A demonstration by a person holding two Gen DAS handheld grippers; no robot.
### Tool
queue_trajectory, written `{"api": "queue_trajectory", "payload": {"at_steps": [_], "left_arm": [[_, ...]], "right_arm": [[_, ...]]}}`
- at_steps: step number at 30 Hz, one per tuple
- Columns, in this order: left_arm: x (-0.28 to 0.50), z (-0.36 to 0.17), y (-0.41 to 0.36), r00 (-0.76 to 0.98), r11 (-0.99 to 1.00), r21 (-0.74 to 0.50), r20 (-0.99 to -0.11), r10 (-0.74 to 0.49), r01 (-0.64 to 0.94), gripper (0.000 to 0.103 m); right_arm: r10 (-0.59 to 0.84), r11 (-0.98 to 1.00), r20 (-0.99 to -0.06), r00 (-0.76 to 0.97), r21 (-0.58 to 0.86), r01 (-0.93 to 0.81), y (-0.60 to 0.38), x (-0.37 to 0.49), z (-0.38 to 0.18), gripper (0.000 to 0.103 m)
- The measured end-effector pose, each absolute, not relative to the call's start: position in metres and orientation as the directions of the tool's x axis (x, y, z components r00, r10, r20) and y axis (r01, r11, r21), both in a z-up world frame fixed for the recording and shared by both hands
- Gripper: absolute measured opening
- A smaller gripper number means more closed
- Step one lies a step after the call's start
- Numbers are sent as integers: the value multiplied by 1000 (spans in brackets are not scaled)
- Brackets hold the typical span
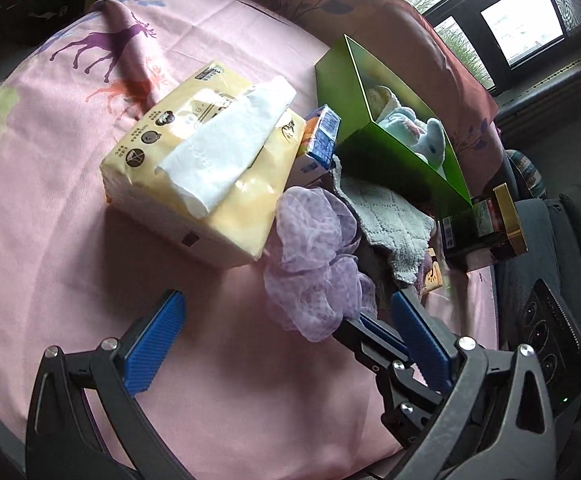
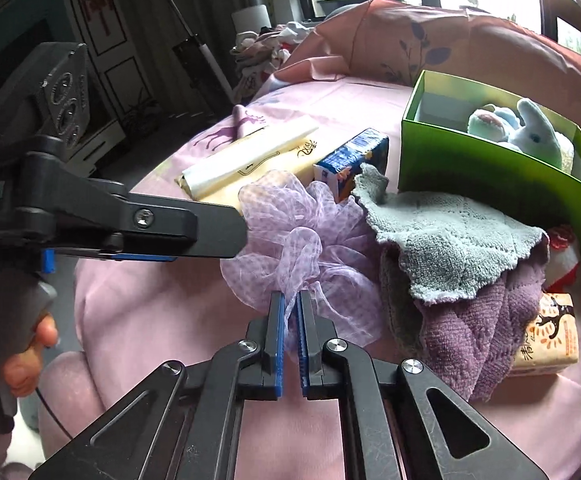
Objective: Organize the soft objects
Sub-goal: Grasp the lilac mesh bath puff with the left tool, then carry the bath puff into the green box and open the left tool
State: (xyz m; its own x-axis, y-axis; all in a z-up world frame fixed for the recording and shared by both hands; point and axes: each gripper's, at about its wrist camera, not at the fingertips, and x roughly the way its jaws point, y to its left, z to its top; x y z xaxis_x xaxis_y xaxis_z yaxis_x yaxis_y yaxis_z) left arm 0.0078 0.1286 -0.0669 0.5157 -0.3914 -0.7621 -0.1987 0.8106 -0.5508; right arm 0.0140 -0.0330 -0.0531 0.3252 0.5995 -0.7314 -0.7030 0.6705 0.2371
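Note:
A purple mesh bath puff (image 2: 302, 240) lies on the pink bedsheet (image 2: 150, 300). My right gripper (image 2: 291, 300) is shut on its near edge; it also shows in the left wrist view (image 1: 354, 322) at the puff (image 1: 314, 268). My left gripper (image 1: 286, 304) is open and empty, just short of the puff; one of its fingers (image 2: 194, 228) reaches the puff's left side. A grey cloth (image 2: 450, 236) lies over a purple towel (image 2: 486, 320). A green box (image 2: 502, 168) holds a blue plush toy (image 2: 530, 132).
A yellow tissue pack (image 1: 206, 168) and a blue carton (image 1: 322, 136) lie left of the box. A small orange pack (image 2: 550, 336) and a red-white toy (image 2: 562, 256) sit by the towels. A dark gold-edged box (image 1: 490, 224) lies near the bed edge.

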Motion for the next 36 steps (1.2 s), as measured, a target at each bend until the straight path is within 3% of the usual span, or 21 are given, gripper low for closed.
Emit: {"api": "queue_trajectory", "payload": {"at_steps": [5, 7, 16, 19, 27, 36], "left_arm": [[7, -75, 100, 474, 810, -573, -752, -457, -128, 97], [7, -78, 87, 447, 805, -586, -747, -491, -95, 76], [-11, -80, 52, 370, 802, -597, -750, -548, -24, 27], [-23, -68, 54, 380, 793, -609, -736, -561, -10, 22], [-41, -2, 69, 521, 797, -601, -666, -534, 49, 22], [-19, 43, 63, 595, 839, -534, -641, -485, 108, 22]], "right_arm": [[593, 668, -751, 290, 258, -698, -67, -4, -48, 6], [581, 684, -759, 294, 259, -682, -83, -9, -48, 7], [560, 718, -767, 315, 259, -646, -120, -27, -49, 7], [589, 694, -747, 309, 273, -666, -118, -33, -41, 7], [689, 630, -635, 349, 287, -722, -107, -41, 4, 7], [683, 666, -562, 467, 217, -713, -113, -26, 47, 6]]}}
